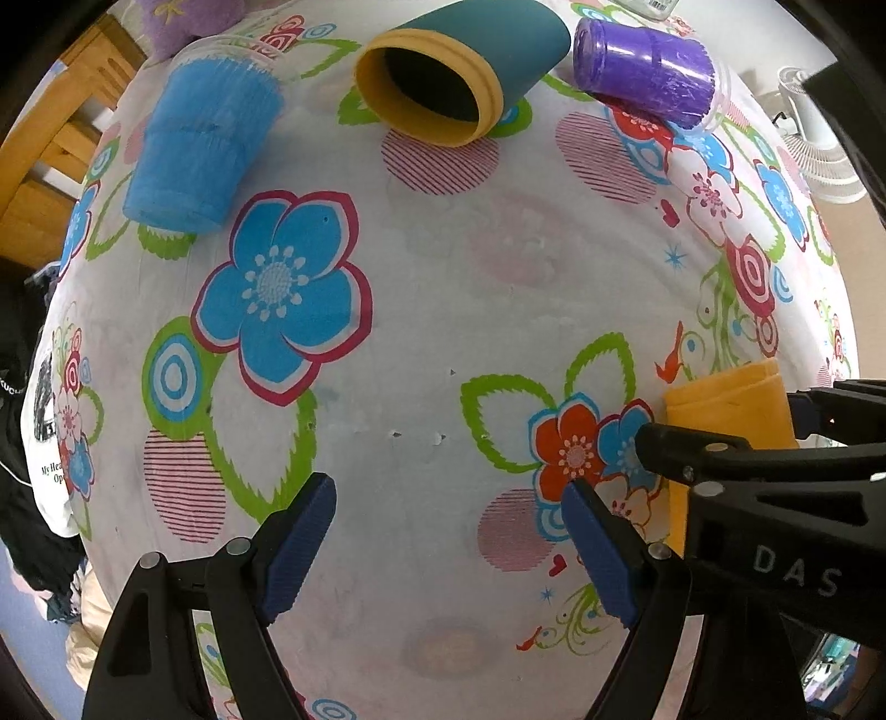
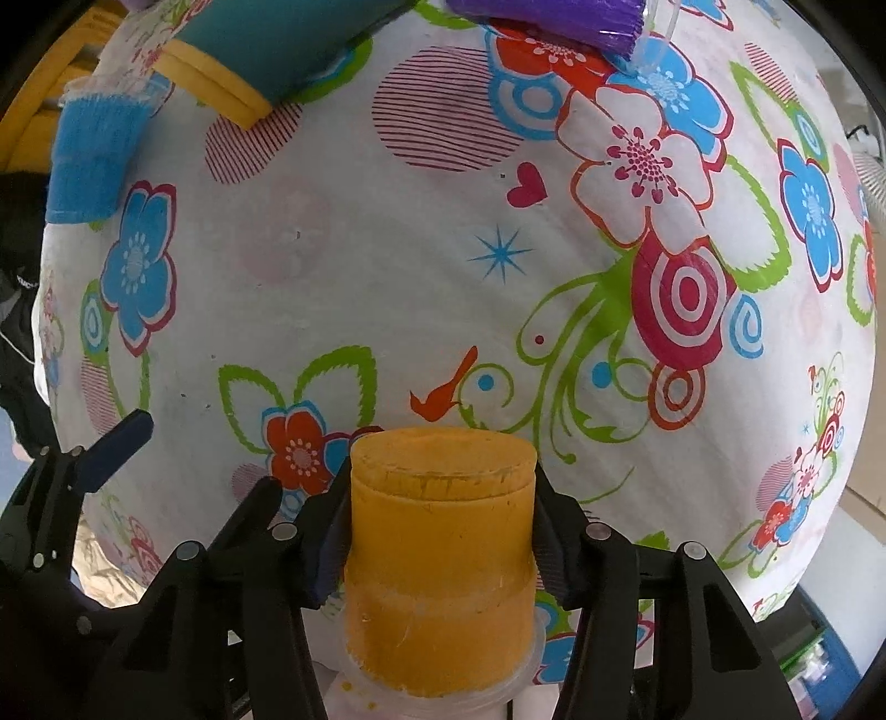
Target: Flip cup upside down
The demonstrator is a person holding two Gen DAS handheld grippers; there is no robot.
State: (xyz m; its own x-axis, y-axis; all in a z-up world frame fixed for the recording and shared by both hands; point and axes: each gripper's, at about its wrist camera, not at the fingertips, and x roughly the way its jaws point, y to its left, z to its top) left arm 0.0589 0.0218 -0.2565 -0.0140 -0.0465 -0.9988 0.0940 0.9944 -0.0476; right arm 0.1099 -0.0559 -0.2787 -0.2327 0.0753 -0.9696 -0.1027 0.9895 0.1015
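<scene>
Orange cup in my right gripper, over the floral tablecloth

My right gripper is clamped on the orange cup – rim toward me, base pointing away, seemingly mid-flip. Next I'd judge: set it rim-down, then release. My left gripper hangs spread wide – holding nothing.

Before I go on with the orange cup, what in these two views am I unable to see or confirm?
- Orange cup, right wrist view: its bottom rim is cut off by the frame edge; whether it rests on the tablecloth cannot be told.
- Orange cup, left wrist view: mostly hidden behind the right tool.
- Purple cup, right wrist view: cropped by the top edge.
- Teal cup, left wrist view: interior is dark.
</scene>
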